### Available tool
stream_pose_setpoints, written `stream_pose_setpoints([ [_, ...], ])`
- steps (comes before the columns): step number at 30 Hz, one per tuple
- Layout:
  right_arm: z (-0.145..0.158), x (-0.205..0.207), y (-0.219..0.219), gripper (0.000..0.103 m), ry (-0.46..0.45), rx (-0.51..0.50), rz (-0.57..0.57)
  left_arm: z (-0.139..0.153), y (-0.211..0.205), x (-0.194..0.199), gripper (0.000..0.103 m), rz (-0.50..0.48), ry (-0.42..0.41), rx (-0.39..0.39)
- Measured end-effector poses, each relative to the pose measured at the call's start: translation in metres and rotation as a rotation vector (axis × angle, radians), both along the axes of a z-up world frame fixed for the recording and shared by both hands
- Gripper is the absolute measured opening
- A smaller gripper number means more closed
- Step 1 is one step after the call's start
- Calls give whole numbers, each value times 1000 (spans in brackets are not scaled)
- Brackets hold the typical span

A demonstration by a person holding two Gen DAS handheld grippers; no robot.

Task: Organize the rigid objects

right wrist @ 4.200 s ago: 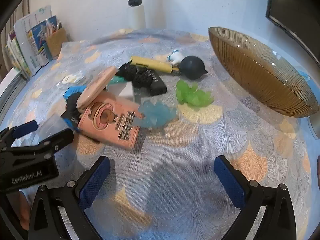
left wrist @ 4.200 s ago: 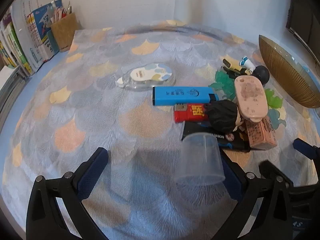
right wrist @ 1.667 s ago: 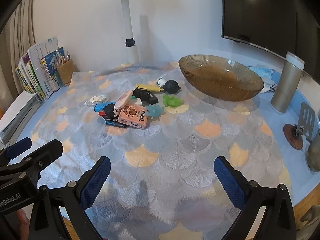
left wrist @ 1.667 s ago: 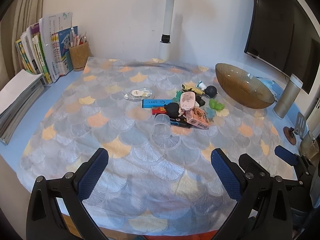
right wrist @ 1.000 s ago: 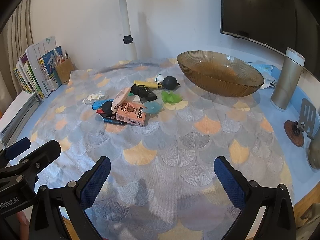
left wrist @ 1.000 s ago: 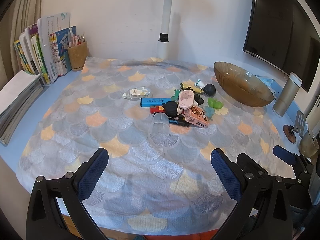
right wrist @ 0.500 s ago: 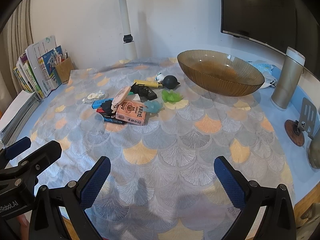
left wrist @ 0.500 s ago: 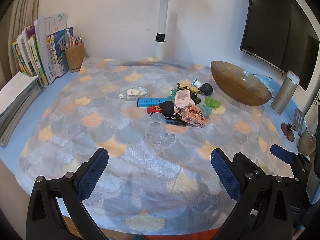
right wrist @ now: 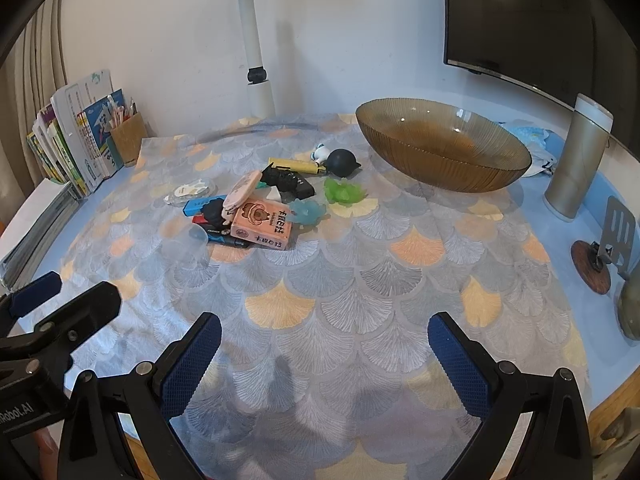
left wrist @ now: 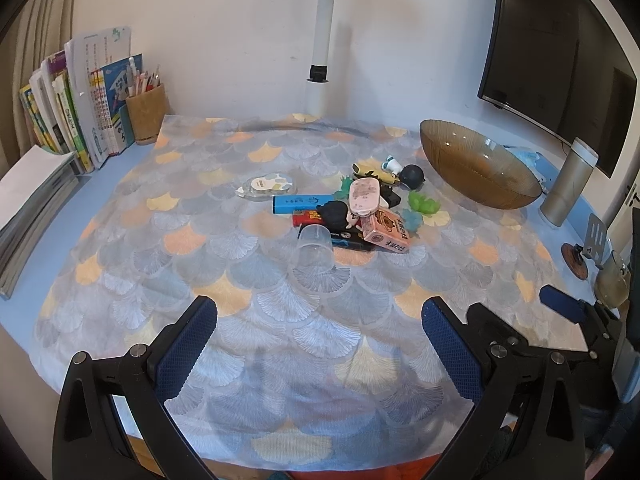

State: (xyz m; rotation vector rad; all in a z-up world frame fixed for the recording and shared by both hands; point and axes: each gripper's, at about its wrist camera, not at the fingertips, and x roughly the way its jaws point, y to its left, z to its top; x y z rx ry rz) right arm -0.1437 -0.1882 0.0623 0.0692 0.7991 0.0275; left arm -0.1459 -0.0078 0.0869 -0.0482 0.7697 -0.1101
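Note:
A heap of small objects lies mid-table: a clear plastic cup point(left wrist: 314, 251) on its side, a blue highlighter point(left wrist: 298, 203), a red lighter point(left wrist: 306, 217), a pink box point(left wrist: 387, 231), a pink oval case point(left wrist: 363, 196), a black-haired figurine point(left wrist: 335, 213), a yellow pen point(right wrist: 295, 166), a black ball point(right wrist: 342, 159), and green point(right wrist: 343, 192) and blue point(right wrist: 307, 211) soft shapes. A clear tape case point(left wrist: 267, 185) lies to their left. An amber glass bowl point(right wrist: 442, 145) stands at the back right. My left gripper point(left wrist: 319, 334) and right gripper point(right wrist: 325, 354) both hang open and empty near the table's front edge, well short of the heap.
Books point(left wrist: 64, 116) and a pen holder point(left wrist: 146, 114) stand at the back left, paper stacks point(left wrist: 28, 200) along the left edge. A white lamp pole point(left wrist: 322, 40) rises behind. A grey cylinder point(right wrist: 576, 160), a phone stand point(right wrist: 608, 248) and a monitor point(right wrist: 540, 20) occupy the right.
Both grippers have drawn back and up from the heap, so the whole table shows now. Over the last second they have hardly moved. Nothing was picked up.

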Motion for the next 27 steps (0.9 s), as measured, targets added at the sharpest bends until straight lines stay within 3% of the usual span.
stream_pose_setpoints([
  [6, 3, 12, -18, 103, -8, 9, -17, -2, 18, 12, 102, -21, 5, 2],
  [13, 2, 50, -34, 100, 55, 58, 80, -12, 19, 52, 102, -111, 68, -33],
  [20, -14, 97, -46, 74, 166, 179, 165, -42, -1, 97, 84, -173, 166, -18],
  [27, -35, 129, -20, 70, 246, 323, 252, -64, -8, 120, 61, -193, 209, -2],
])
